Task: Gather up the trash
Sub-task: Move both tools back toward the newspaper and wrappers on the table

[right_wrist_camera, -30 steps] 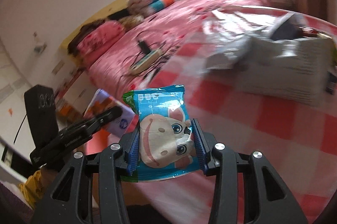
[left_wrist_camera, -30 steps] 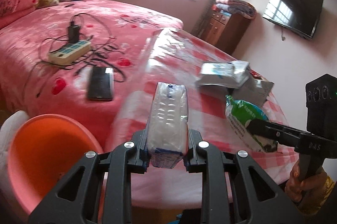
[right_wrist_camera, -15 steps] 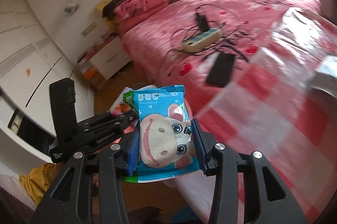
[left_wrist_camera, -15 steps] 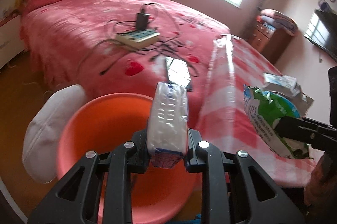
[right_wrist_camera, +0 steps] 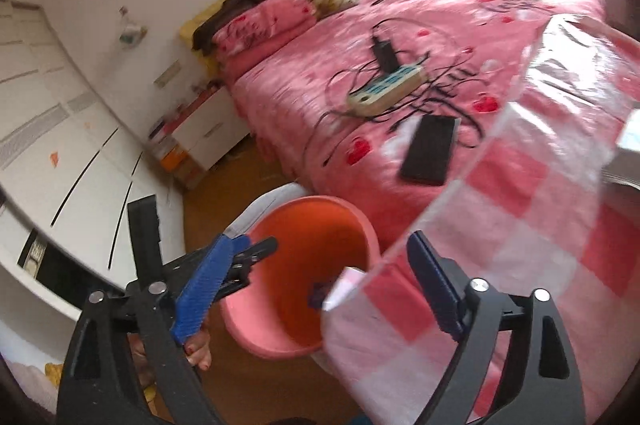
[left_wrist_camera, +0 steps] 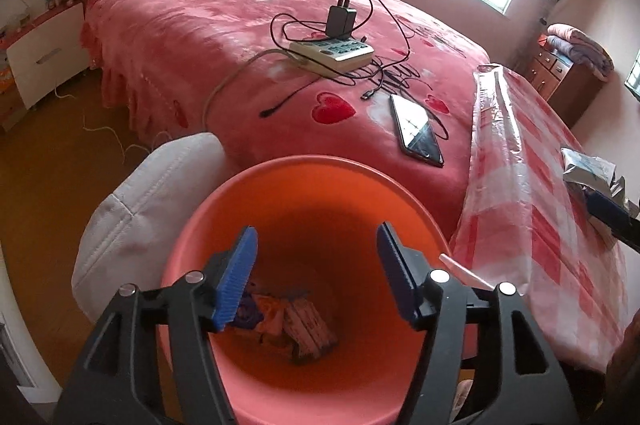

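Note:
Right below my left gripper (left_wrist_camera: 316, 261) stands an orange bin (left_wrist_camera: 320, 165). The jaws are opening and nothing is between the blue pads (left_wrist_camera: 236, 277). Several wrappers (left_wrist_camera: 292, 321) lie on the bin's bottom. My right gripper (right_wrist_camera: 320, 245) hangs over the table's corner and the same bin (right_wrist_camera: 308, 203). Its jaws are opening too and hold nothing. A pale packet edge (right_wrist_camera: 344, 283) shows at the bin's near rim; I cannot tell which packet it is. Silver packets (left_wrist_camera: 588, 169) lie on the checked table (left_wrist_camera: 540, 225).
A white cushioned stool (left_wrist_camera: 140, 209) touches the bin's left side. Behind the bin is a pink bed (left_wrist_camera: 240, 37) with a power strip (left_wrist_camera: 332, 51), cables and a phone (left_wrist_camera: 416, 131). A white drawer unit (left_wrist_camera: 40, 61) stands at the far left on the wooden floor.
Both grippers swung left from the table to the bin and opened. The white tissue pack has left my left jaws and the blue-green snack packet my right jaws.

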